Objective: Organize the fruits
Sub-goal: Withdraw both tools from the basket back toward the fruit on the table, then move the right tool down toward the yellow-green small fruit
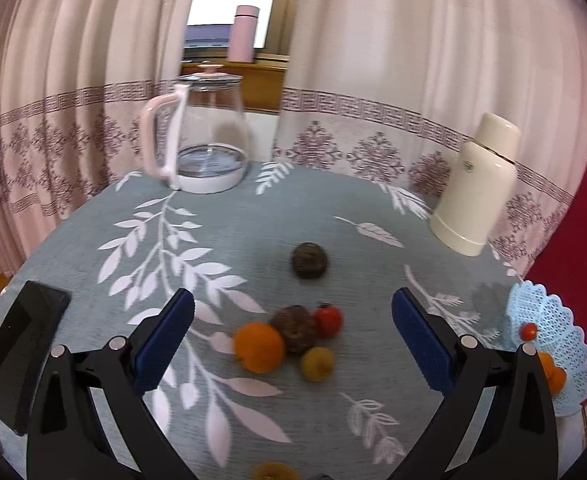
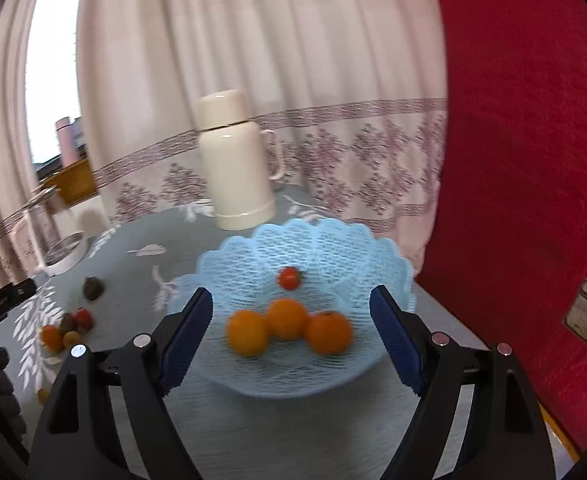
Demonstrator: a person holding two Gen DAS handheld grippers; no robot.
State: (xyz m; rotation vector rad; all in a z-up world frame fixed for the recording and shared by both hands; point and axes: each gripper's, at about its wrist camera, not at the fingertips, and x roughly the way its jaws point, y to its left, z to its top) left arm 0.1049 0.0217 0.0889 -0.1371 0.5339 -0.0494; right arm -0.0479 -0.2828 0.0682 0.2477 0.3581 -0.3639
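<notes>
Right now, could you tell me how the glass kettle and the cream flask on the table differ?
The glass kettle is see-through with a pink handle; the cream flask is opaque. The kettle is squat and round-bellied, the flask taller and narrower. Both stand upright at the table's far edge.

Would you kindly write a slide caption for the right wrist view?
Open right gripper faces a blue basket holding three oranges and one cherry tomato.

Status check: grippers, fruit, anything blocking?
Left gripper and right gripper open, empty. Three oranges, one tomato in basket. Fruit cluster on table, unobstructed.
</notes>
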